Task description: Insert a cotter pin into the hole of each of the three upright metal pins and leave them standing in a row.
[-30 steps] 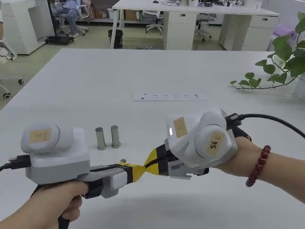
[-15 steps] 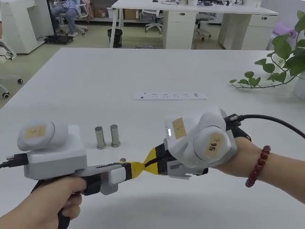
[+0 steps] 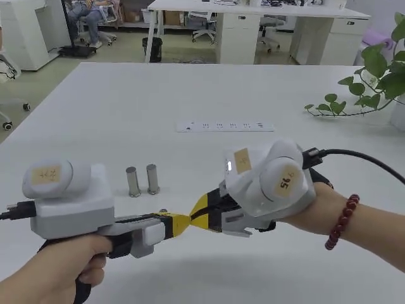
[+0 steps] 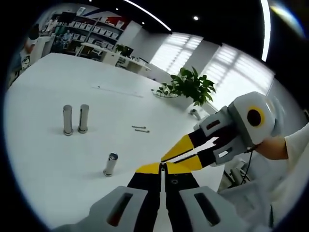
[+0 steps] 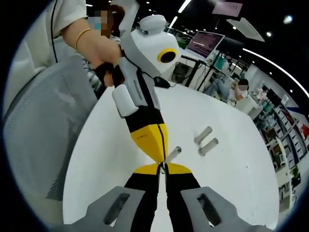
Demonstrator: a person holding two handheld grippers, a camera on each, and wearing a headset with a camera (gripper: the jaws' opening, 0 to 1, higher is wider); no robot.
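White desk, head view: two upright pins (image 3: 133,183) toward near-left corner, left gripper (image 3: 181,223) and right gripper (image 3: 197,214) tip to tip, both jaws pressed together | left gripper view adds two cotter pins (image 4: 139,128) farther in, third pin (image 4: 110,164) standing | right gripper view: third pin just beside our tips | risk: we fear a sideways nudge topples it.

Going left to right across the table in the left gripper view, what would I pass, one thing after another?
First upright metal pin → second upright metal pin → third metal pin, nearer the camera → two cotter pins lying on the table → leafy plant at the far edge.
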